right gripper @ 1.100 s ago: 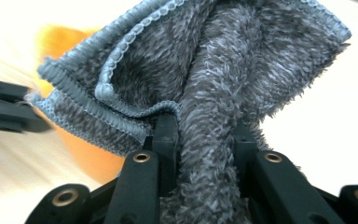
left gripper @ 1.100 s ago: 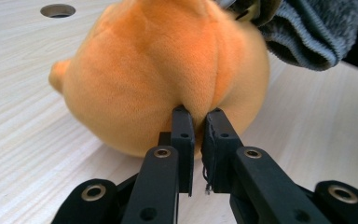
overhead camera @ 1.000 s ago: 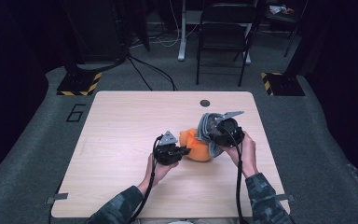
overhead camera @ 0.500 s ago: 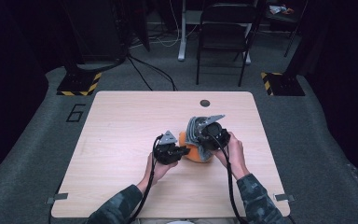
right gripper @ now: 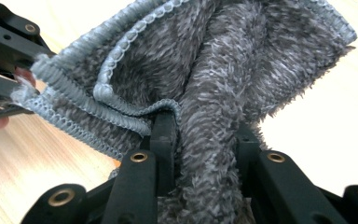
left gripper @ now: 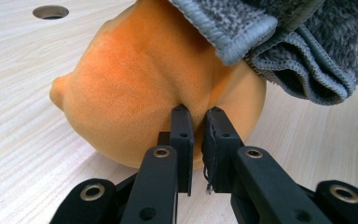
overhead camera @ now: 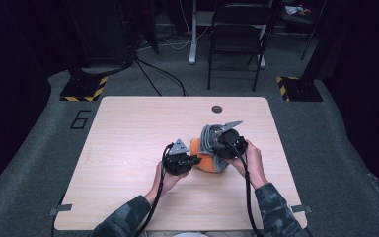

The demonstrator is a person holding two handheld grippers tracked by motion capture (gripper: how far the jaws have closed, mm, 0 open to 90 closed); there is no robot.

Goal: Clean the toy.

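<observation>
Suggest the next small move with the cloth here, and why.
Probably draw the right gripper slowly across the orange plush toy, wiping it. The grey cloth is clamped in its jaws and draped on the toy's top, while the left gripper pinches the toy's side, bracing it on the table.

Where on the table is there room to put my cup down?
The table's whole left half is bare, from the left gripper out to the left edge. The far strip by the round hole is bare too. It is crowded right of the middle, around the orange plush, grey cloth and right gripper.
</observation>
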